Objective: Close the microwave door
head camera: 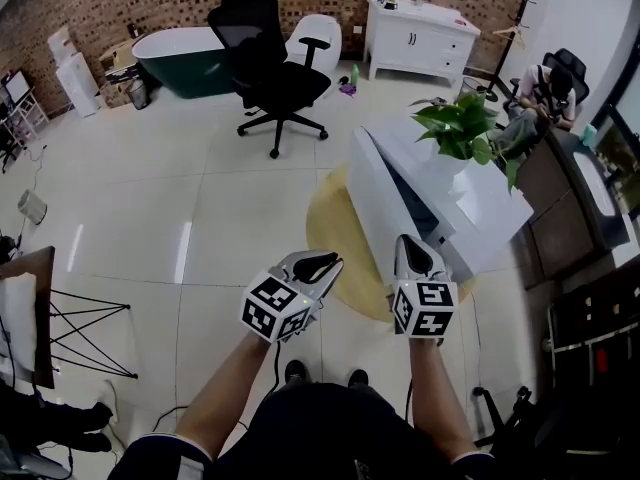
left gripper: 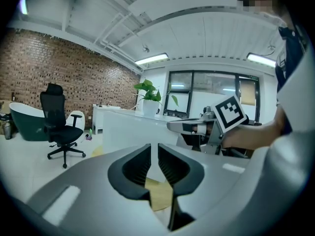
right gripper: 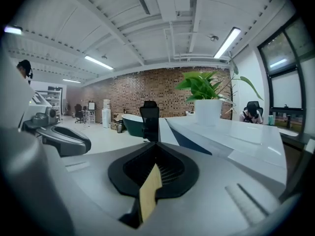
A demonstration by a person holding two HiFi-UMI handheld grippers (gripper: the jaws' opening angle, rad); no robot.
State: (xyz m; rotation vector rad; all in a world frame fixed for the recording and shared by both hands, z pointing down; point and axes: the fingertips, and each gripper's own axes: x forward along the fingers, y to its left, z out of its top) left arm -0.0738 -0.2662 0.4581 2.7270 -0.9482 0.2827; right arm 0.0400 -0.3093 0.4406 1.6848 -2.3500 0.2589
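The white microwave (head camera: pixel 480 203) sits on a round yellow rug (head camera: pixel 335 238) at about two o'clock from the middle of the head view. Its door (head camera: pixel 372 203) is swung open toward nine o'clock and a potted plant (head camera: pixel 458 128) stands on its top. The right gripper (head camera: pixel 410 240) is at the door's six o'clock, just beside its near edge, with jaws closed together and empty. The left gripper (head camera: pixel 330 260) is at the right one's nine o'clock over the rug, its jaws almost together with only a thin slit between them, holding nothing. A black office chair (head camera: pixel 270 68) stands far off at twelve o'clock.
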